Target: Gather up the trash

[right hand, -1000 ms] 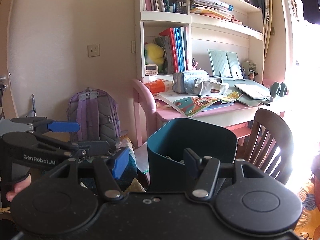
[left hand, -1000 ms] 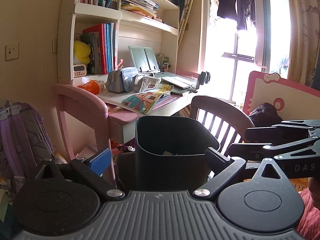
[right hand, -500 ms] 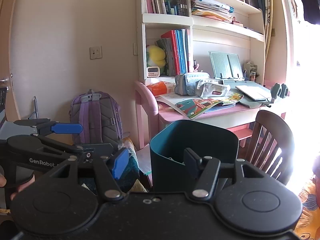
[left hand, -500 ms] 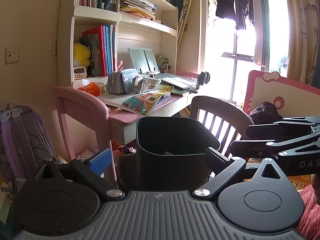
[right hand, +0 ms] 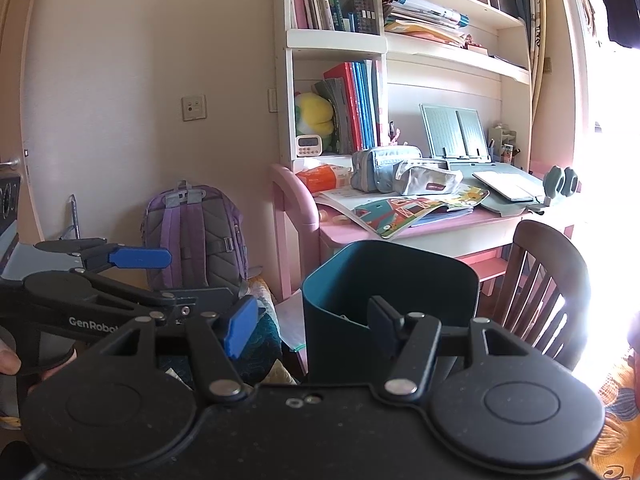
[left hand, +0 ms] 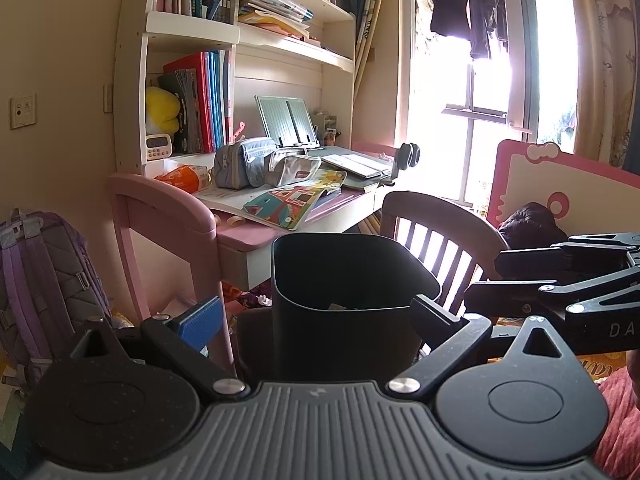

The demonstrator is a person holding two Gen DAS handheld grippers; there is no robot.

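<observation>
Nothing has moved: both claws stay wide, the left claw (left hand: 316, 312) and right claw (right hand: 310, 322) each framing the dark bin (right hand: 390, 280) before the table (right hand: 420, 228).

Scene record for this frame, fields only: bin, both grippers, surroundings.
bin: dark teal bin, upright, open top, scraps inside
left gripper: open, facing the bin, blue pad clear of it
right gripper: open, facing the bin
desk: pink desk behind the bin, cluttered
chair: wooden chair, right of the bin
backpack: purple backpack, left of the desk
</observation>
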